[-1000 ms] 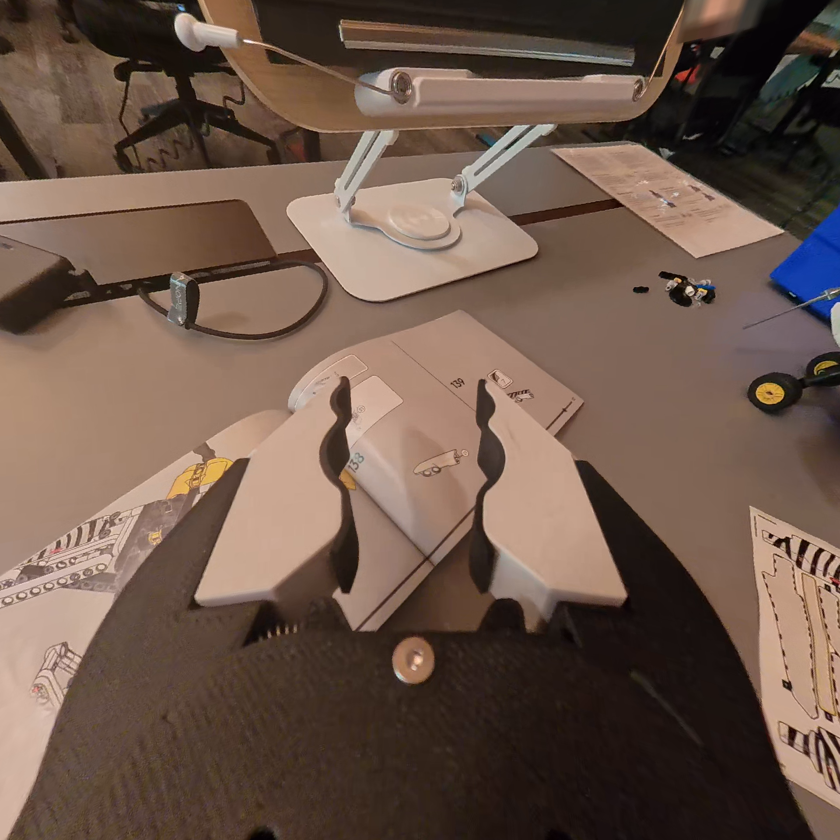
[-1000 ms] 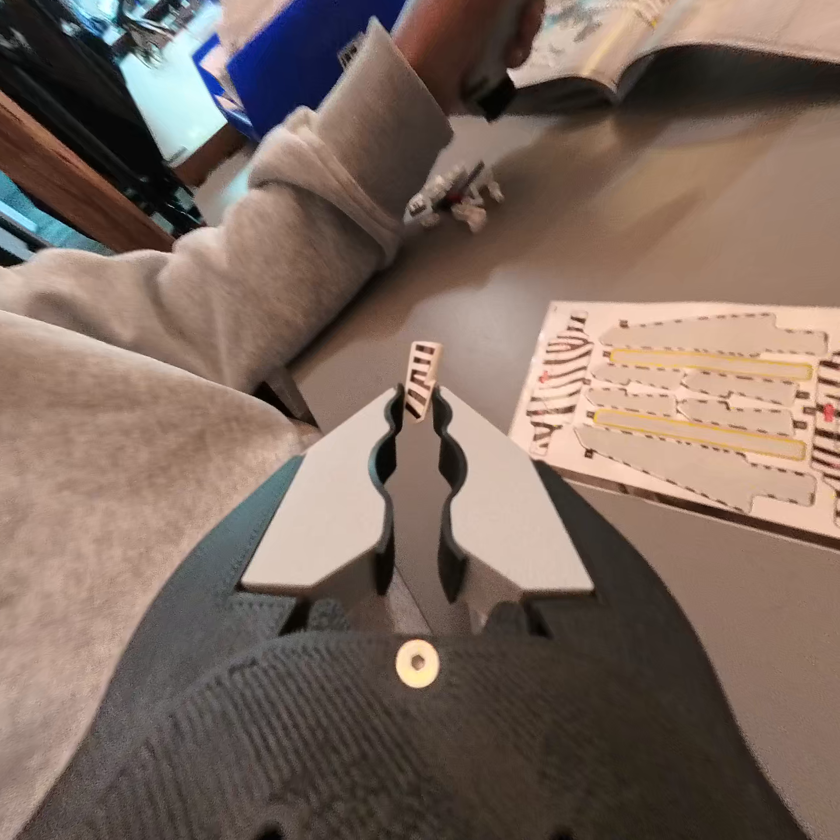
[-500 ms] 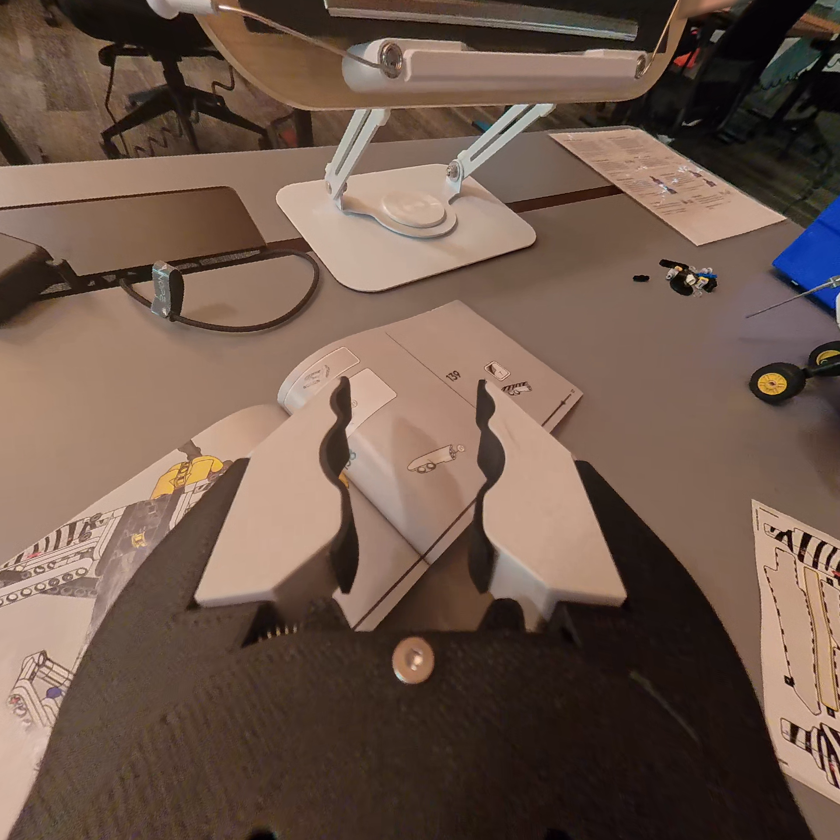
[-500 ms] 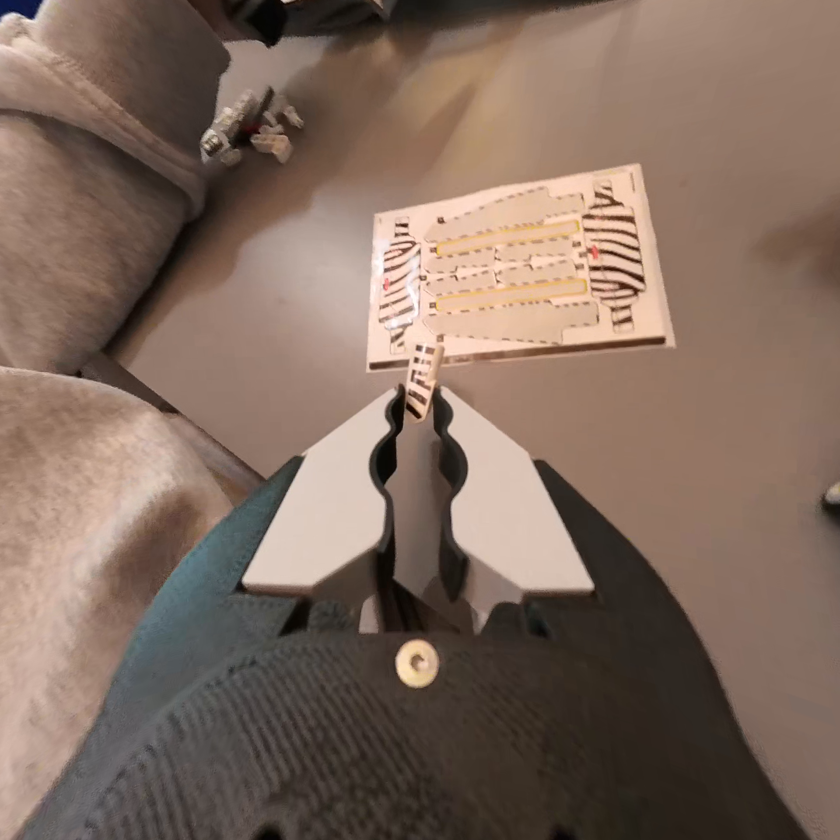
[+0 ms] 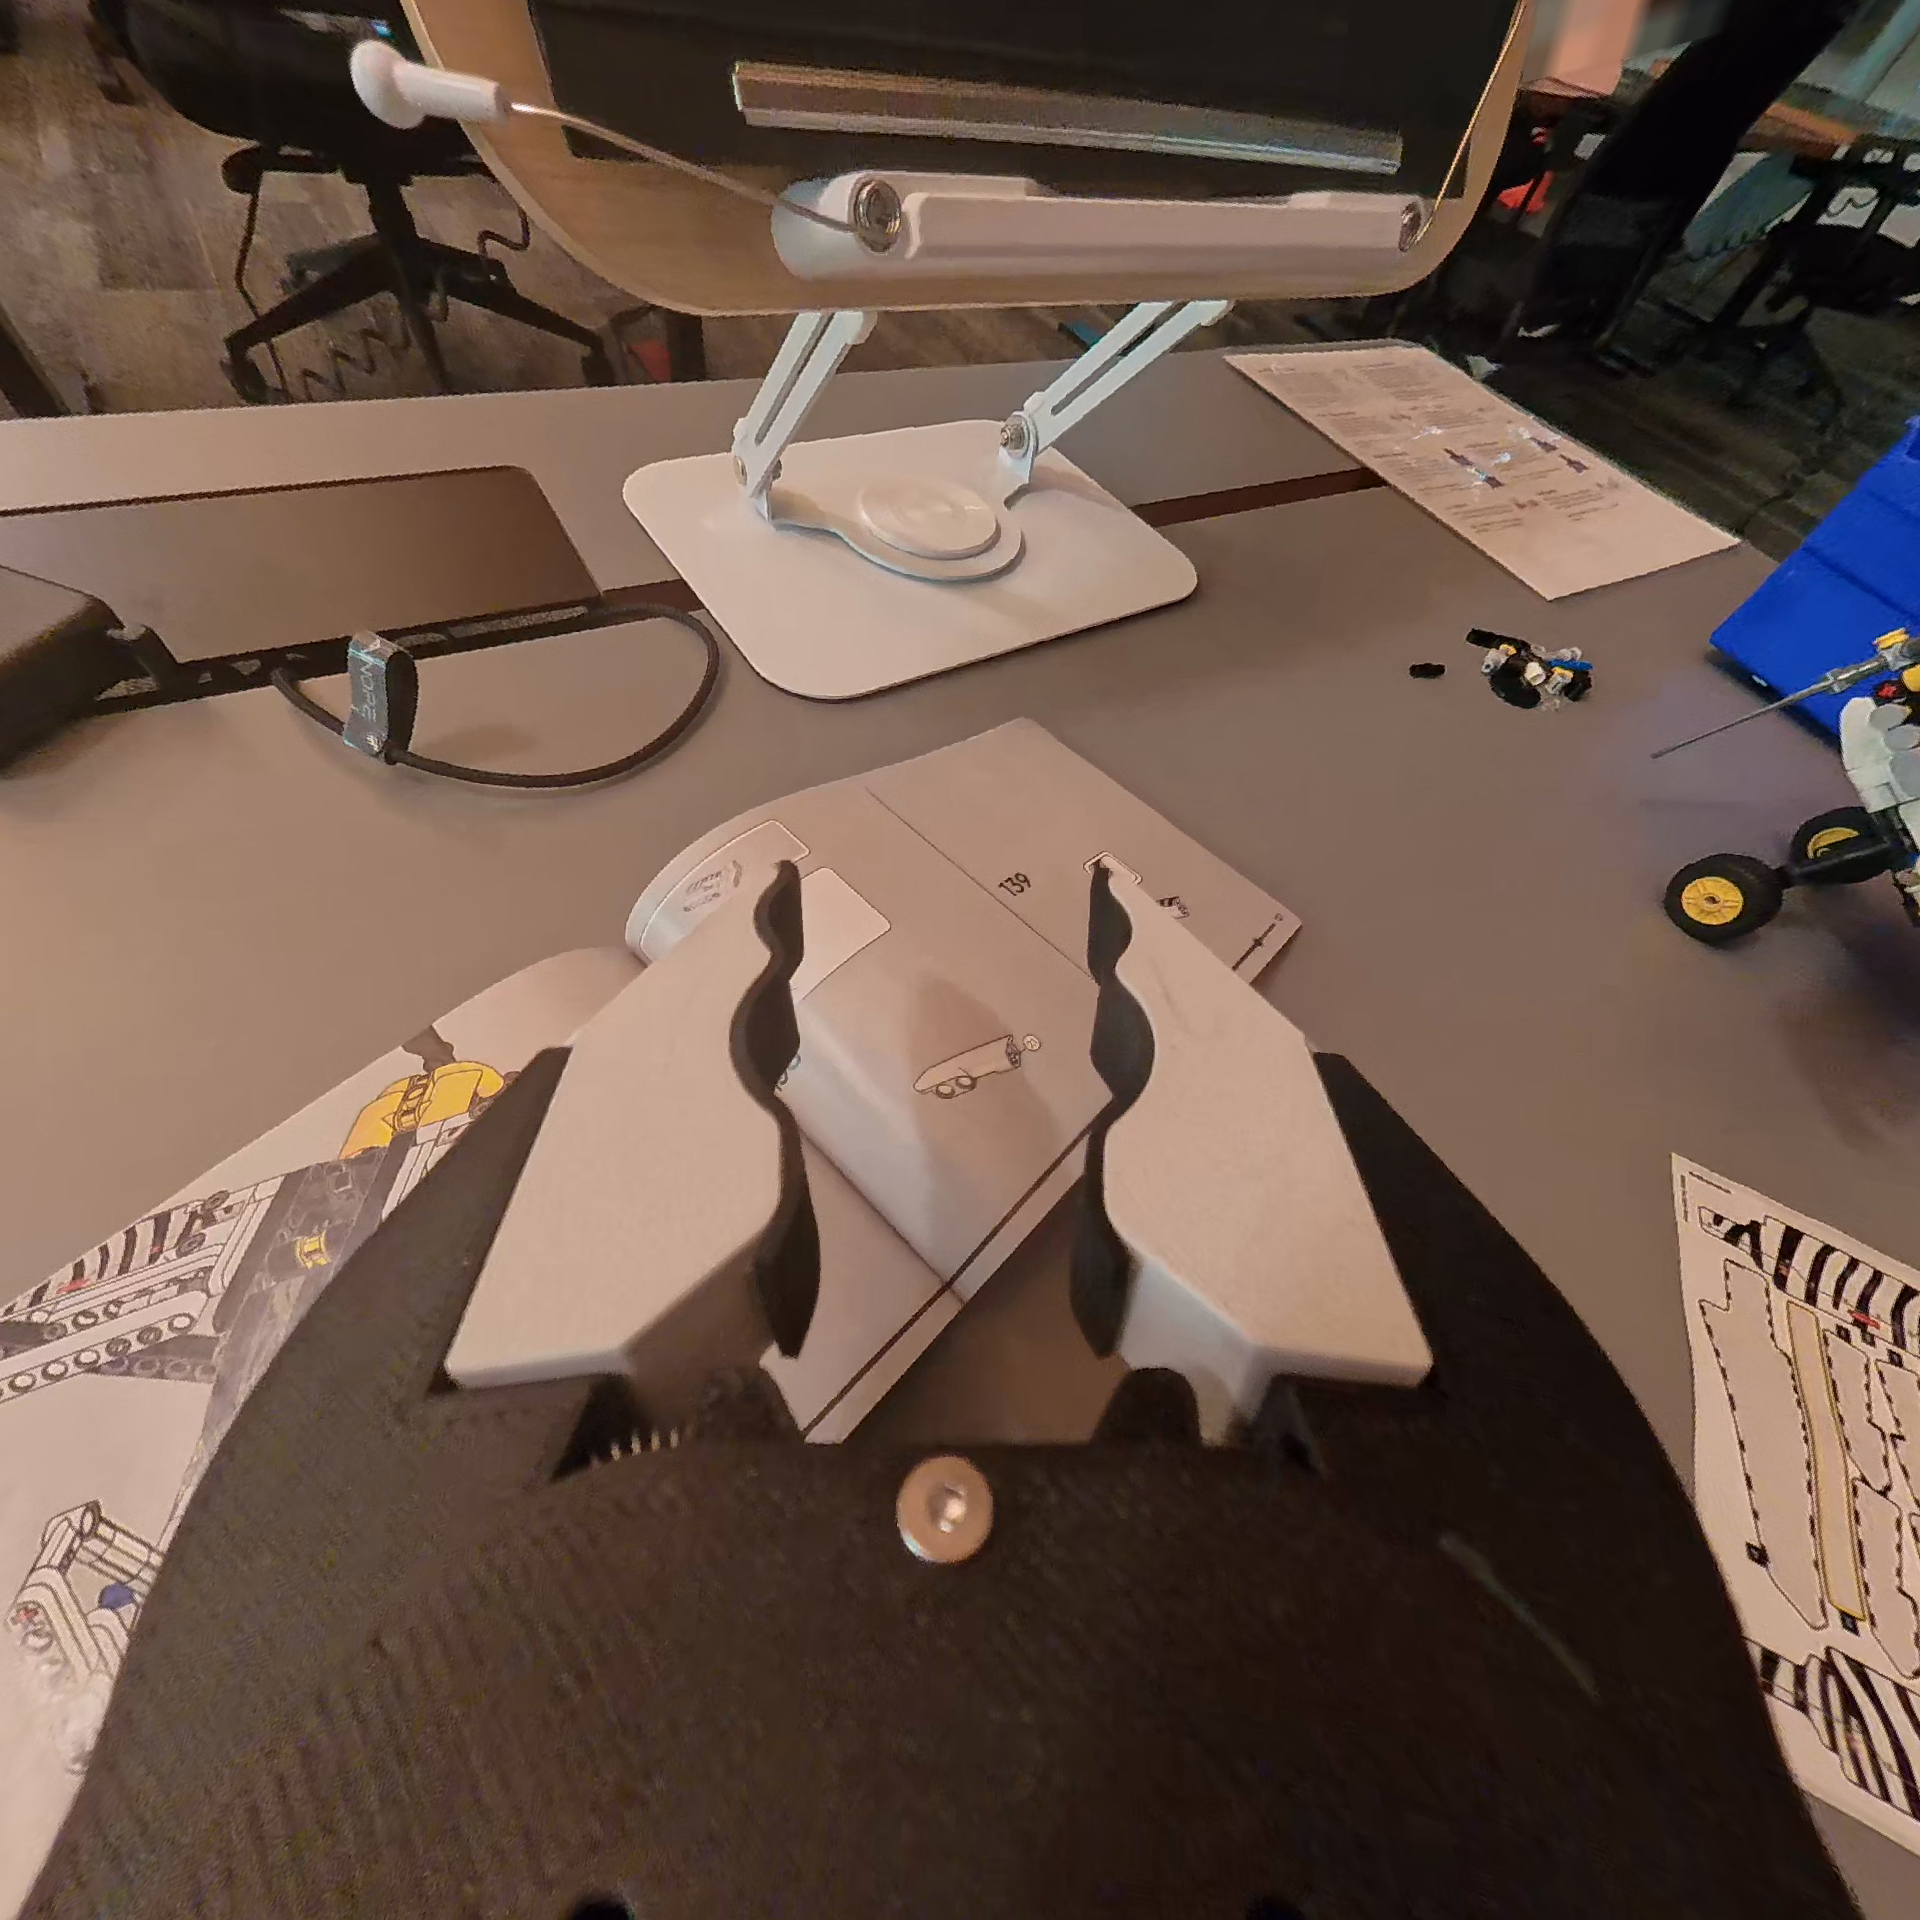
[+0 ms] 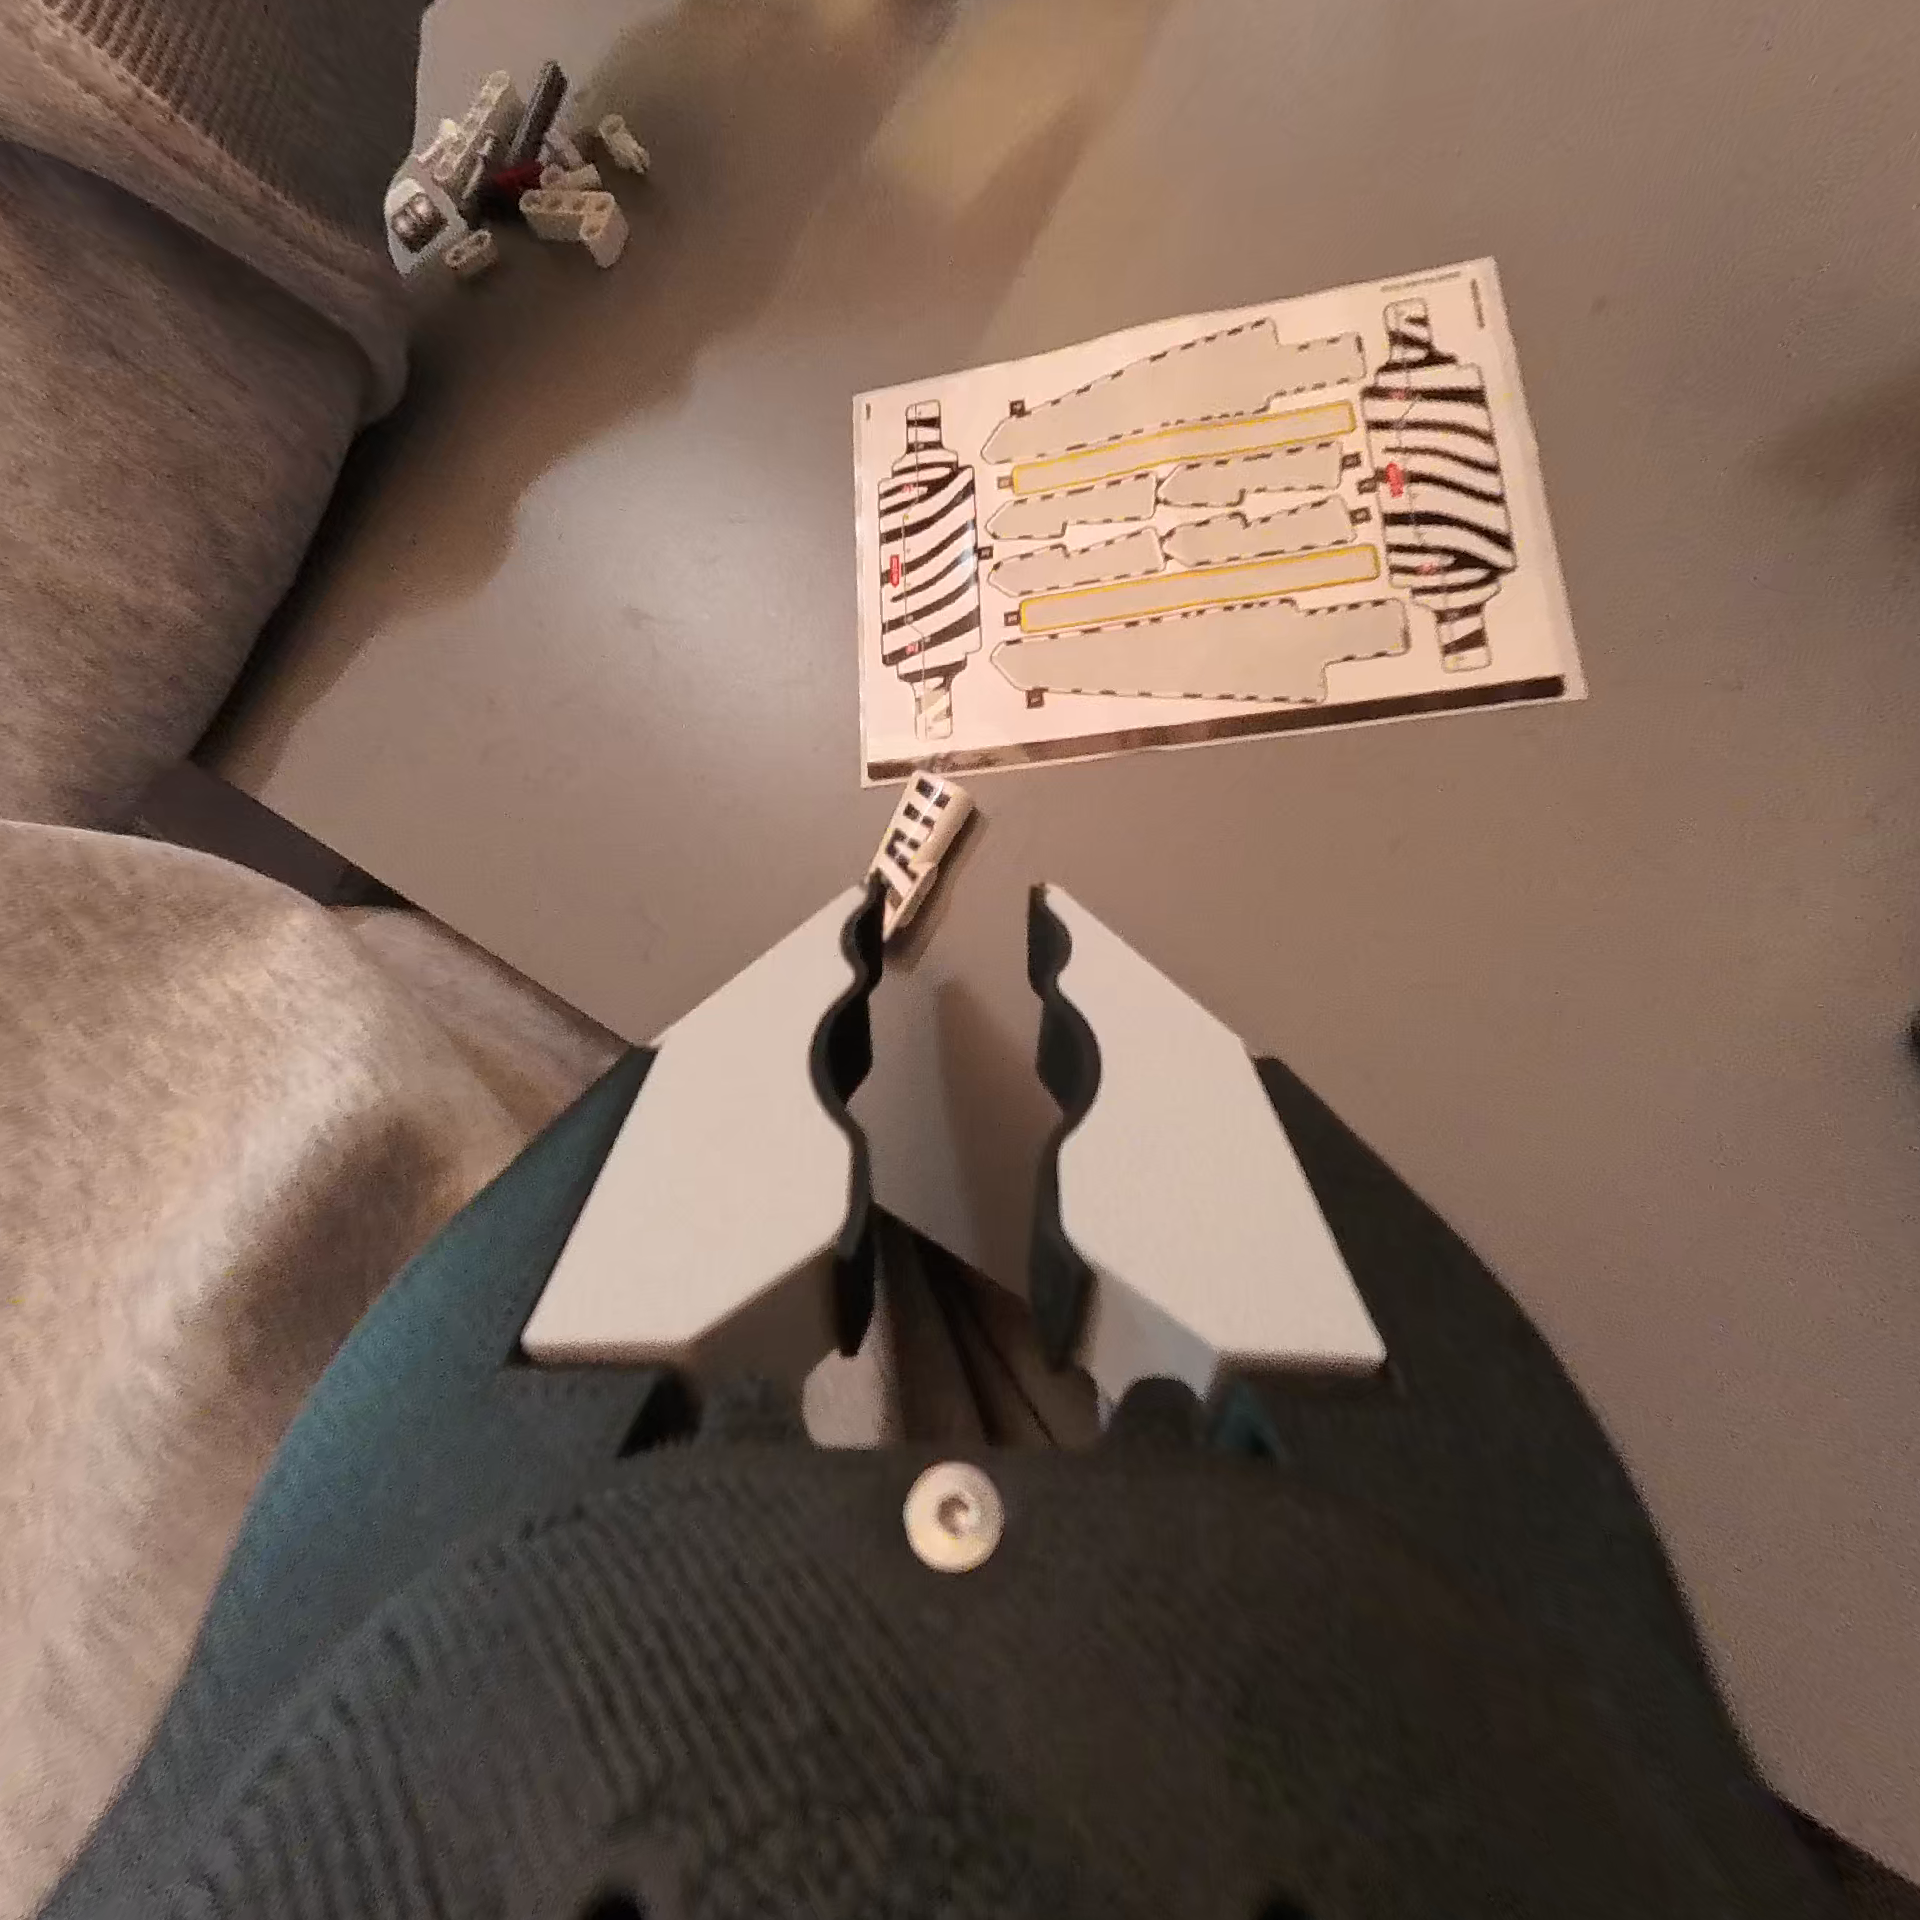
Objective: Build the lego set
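Observation:
In the right wrist view my right gripper [image 6: 951, 904] is open above the grey table. A small zebra-striped sticker [image 6: 920, 847] clings to the tip of its left finger and touches nothing else. The sticker sheet [image 6: 1195, 540] lies flat just beyond the fingertips. In the left wrist view my left gripper [image 5: 940, 894] is open and empty, held above the open instruction booklet [image 5: 1039, 821]. The partly built lego vehicle [image 5: 1818, 862], with yellow-hubbed wheels, stands at the right edge. The sticker sheet also shows in the left wrist view [image 5: 1808, 1403].
A white monitor stand [image 5: 914, 561] and a black cable [image 5: 520, 727] sit behind the booklet. Small loose pieces [image 5: 1527, 675], a blue box [image 5: 1849, 613] and a paper sheet [image 5: 1475, 468] lie at the far right. A grey sleeve [image 6: 156, 520] and loose lego parts [image 6: 509, 197] are at the left. My right fingertips sit around 35 cm from my left ones.
My right gripper was shut on the striped sticker and has opened; the sticker now hangs from the left finger. It swung over the sticker sheet. My left gripper has barely shifted.

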`<state>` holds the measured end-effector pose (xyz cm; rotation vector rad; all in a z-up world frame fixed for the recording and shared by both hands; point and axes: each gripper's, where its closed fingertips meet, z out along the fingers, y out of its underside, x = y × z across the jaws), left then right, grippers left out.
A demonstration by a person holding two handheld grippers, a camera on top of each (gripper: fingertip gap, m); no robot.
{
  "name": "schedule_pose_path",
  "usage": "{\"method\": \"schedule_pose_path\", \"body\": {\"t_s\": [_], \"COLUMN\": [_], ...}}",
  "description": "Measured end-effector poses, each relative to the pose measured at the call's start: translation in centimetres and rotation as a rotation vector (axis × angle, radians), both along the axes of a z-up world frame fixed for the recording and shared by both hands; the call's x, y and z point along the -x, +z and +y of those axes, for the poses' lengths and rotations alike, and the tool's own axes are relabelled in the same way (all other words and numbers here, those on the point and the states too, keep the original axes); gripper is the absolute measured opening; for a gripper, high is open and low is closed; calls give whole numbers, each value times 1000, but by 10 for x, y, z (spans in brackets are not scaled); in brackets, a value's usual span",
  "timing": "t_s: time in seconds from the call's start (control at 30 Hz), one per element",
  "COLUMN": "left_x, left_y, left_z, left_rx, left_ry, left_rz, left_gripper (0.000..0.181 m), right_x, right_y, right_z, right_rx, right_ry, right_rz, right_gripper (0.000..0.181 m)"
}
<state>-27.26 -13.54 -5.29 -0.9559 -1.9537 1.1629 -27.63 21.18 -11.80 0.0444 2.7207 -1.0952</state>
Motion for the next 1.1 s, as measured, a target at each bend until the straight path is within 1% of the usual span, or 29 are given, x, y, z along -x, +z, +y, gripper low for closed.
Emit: {"method": "schedule_pose_path", "body": {"t_s": [0.27,0.5,0.6,0.7,0.8,0.93,1.0,1.1], "left_x": [0,1,1,1,1,1,1,1], "left_y": [0,-1,-2,-1,-1,-3,-4,-3], "left_z": [0,0,0,1,1,0,0,0], "left_rx": [-4,-2,-6,-7,-3,-8,-12,-12], "left_ry": [0,-2,-3,-5,-5,-5,-6,-7], "left_rz": [2,-3,-3,0,0,-2,-3,0], "left_gripper": [56,57,56,56,56,56,56,56], "right_x": [-26,-53,-50,-32,-21,-33,-40,-34], "right_y": [-10,-6,-3,4,-1,-11,-8,-4], "right_z": [-1,-9,-6,-8,-9,-9,-9,-11], "right_rx": [-30,17,19,48,27,2,17,36], "right_ry": [73,173,204,179,167,203,231,246], "right_rz": [-21,-92,-77,-14,29,15,17,77], "right_gripper": [27,29,29,28,27,31,31,31]}}
